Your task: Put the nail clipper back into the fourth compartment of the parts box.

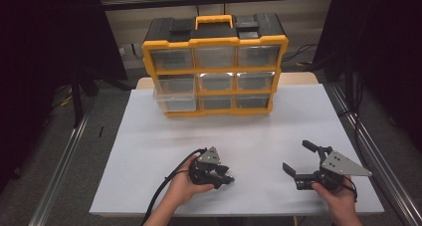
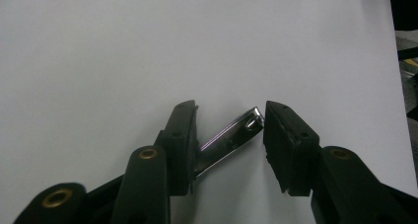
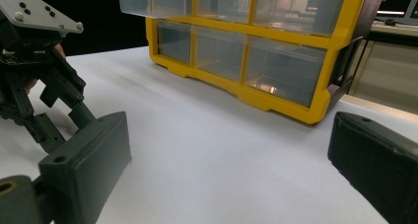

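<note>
A small shiny metal nail clipper lies slantwise between the jaws of my left gripper. One end is against the left pad and the other touches the tip of the right pad. This gripper sits low on the white table, near its front edge, left of centre. My right gripper is at the front right, jaws wide apart with nothing between them. In the right gripper view its jaws face the yellow and black drawer organizer, with the left gripper at the far left.
The organizer, with several clear drawers and a yellow handle, stands at the table's back. Its lower left drawer is pulled out a little. Metal rails run along both table sides. White tabletop lies between the grippers and the organizer.
</note>
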The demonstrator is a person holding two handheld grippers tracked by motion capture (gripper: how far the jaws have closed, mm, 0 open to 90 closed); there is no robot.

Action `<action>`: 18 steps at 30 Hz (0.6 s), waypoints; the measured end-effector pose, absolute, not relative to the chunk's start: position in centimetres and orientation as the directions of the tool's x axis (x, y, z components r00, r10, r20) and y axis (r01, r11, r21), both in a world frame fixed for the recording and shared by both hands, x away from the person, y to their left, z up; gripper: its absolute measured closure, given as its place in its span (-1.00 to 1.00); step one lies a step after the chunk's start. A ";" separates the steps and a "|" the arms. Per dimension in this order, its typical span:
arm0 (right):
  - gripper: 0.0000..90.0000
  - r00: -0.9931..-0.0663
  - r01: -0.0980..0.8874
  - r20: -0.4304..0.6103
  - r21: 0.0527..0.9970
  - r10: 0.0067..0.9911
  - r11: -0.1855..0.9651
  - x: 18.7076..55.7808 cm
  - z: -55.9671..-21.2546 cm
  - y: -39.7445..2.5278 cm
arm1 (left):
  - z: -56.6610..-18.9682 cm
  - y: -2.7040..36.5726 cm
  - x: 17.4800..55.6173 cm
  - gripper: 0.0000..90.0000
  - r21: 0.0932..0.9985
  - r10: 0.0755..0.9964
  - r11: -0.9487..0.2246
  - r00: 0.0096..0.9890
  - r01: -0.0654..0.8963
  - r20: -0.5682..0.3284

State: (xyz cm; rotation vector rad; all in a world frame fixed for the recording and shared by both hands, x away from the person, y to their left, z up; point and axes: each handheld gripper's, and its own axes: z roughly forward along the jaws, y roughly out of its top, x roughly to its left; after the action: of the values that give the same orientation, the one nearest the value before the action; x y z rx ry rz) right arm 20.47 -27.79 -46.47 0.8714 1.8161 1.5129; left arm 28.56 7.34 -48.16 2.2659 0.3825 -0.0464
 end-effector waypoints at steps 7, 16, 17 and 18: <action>-0.95 -0.595 0.103 -0.043 0.986 0.803 0.129 20.5 -46.5 -27.9 | -48.0 7.4 28.6 0.54 0.720 0.261 -0.627 0.951 0.297 -0.165; -0.95 -0.595 0.104 -0.044 0.986 0.802 0.131 20.5 -46.5 -27.8 | -47.9 7.3 28.4 0.78 0.706 0.298 -0.630 0.940 0.325 -0.167; -0.94 -0.595 0.104 -0.044 0.986 0.803 0.130 20.5 -46.5 -27.8 | -47.6 7.4 28.5 0.78 0.684 0.286 -0.666 0.948 0.299 -0.136; -0.95 -0.595 0.104 -0.044 0.986 0.802 0.131 20.5 -46.5 -27.9 | -47.7 7.4 28.5 0.78 0.691 0.294 -0.654 0.945 0.307 -0.142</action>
State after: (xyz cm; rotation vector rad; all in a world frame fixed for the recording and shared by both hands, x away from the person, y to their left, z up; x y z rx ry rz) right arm 20.47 -27.86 -46.47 0.8722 1.8183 1.5102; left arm 28.47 7.37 -47.72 2.3203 0.4215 -0.0219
